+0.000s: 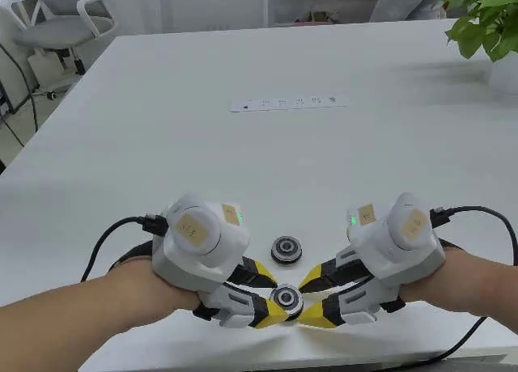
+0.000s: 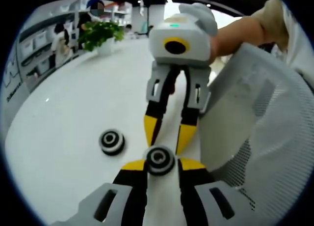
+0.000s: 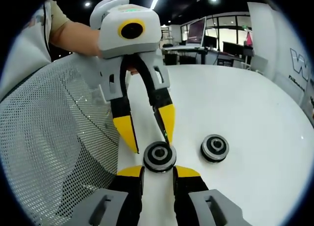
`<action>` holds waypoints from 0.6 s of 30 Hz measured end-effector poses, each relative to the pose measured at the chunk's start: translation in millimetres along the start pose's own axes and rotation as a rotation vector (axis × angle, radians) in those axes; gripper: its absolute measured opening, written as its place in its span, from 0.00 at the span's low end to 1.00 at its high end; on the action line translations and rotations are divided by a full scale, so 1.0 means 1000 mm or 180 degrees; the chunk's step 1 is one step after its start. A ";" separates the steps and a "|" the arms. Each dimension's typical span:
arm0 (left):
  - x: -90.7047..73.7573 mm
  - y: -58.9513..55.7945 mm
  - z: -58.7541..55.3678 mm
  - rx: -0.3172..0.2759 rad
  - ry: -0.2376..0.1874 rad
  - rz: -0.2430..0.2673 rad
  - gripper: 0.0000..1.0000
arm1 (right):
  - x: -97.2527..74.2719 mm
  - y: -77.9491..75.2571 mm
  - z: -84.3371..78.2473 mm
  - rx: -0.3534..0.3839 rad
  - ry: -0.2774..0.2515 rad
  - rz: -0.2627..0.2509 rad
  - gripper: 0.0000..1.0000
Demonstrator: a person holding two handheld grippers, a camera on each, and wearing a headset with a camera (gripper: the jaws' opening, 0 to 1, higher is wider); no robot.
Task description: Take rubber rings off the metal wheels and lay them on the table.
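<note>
A small metal wheel with a black rubber ring [image 1: 286,299] sits at the table's front edge, caught between both grippers. My left gripper [image 1: 271,293] comes in from the left and my right gripper [image 1: 311,295] from the right, yellow tips meeting around it. In the left gripper view the wheel [image 2: 159,159] is pinched between my left gripper's [image 2: 161,165] tips, with the right gripper [image 2: 168,133] opposite. The right gripper view shows the wheel [image 3: 159,156] held by my right gripper [image 3: 159,171], facing the left gripper [image 3: 147,130]. A second ringed wheel [image 1: 286,248] lies flat just beyond.
The white table [image 1: 243,162] stretches away, with a white power strip [image 1: 290,103] at mid-table. A potted plant [image 1: 486,20] stands at the far right and an office chair [image 1: 65,20] beyond the far left. A grey mesh chair back [image 2: 255,118] is close below the front edge.
</note>
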State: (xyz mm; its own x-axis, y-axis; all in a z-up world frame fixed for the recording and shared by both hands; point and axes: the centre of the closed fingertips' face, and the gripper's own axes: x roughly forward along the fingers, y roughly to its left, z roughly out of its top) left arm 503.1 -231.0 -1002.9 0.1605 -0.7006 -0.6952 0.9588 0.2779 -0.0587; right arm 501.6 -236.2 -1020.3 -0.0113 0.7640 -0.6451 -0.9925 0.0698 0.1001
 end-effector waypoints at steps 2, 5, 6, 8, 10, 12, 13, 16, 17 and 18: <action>0.001 -0.001 0.001 0.0001 -0.0002 0.0000 0.24 | 0.000 0.000 0.000 0.0000 0.0002 -0.0001 0.20; 0.003 0.000 0.003 -0.0010 -0.0018 0.0009 0.22 | 0.000 0.000 0.000 -0.0002 0.0000 -0.0003 0.20; 0.003 0.000 0.003 -0.0014 -0.0022 0.0016 0.22 | 0.000 0.000 0.000 0.0002 -0.0002 -0.0004 0.20; 0.005 0.003 0.002 -0.0009 -0.0006 0.0049 0.19 | 0.000 0.000 0.000 0.0006 -0.0006 -0.0005 0.20; 0.005 0.004 0.002 0.0001 -0.0009 0.0072 0.17 | 0.000 0.000 0.000 0.0013 -0.0011 -0.0007 0.20; 0.005 0.004 0.003 0.0004 -0.0013 0.0080 0.16 | -0.001 0.000 0.001 0.0030 -0.0028 -0.0011 0.20; 0.006 0.005 0.002 0.0021 -0.0012 0.0090 0.16 | -0.001 0.000 0.001 0.0046 -0.0038 -0.0012 0.20; 0.006 0.005 0.002 0.0122 -0.0003 0.0144 0.14 | -0.001 -0.001 0.003 0.0080 -0.0066 -0.0019 0.20; 0.006 0.005 0.002 0.0169 -0.0005 0.0160 0.14 | -0.001 -0.001 0.003 0.0093 -0.0072 -0.0022 0.20; 0.006 0.004 0.002 0.0174 -0.0003 0.0169 0.14 | -0.001 -0.002 0.003 0.0098 -0.0078 -0.0025 0.20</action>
State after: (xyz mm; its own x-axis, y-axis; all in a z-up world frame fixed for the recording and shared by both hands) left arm 508.9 -235.5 -1006.3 0.2118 -0.6864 -0.6957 0.9603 0.2785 0.0175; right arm 503.6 -234.5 -1017.4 -0.0001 0.7788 -0.6273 -0.9884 0.0953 0.1185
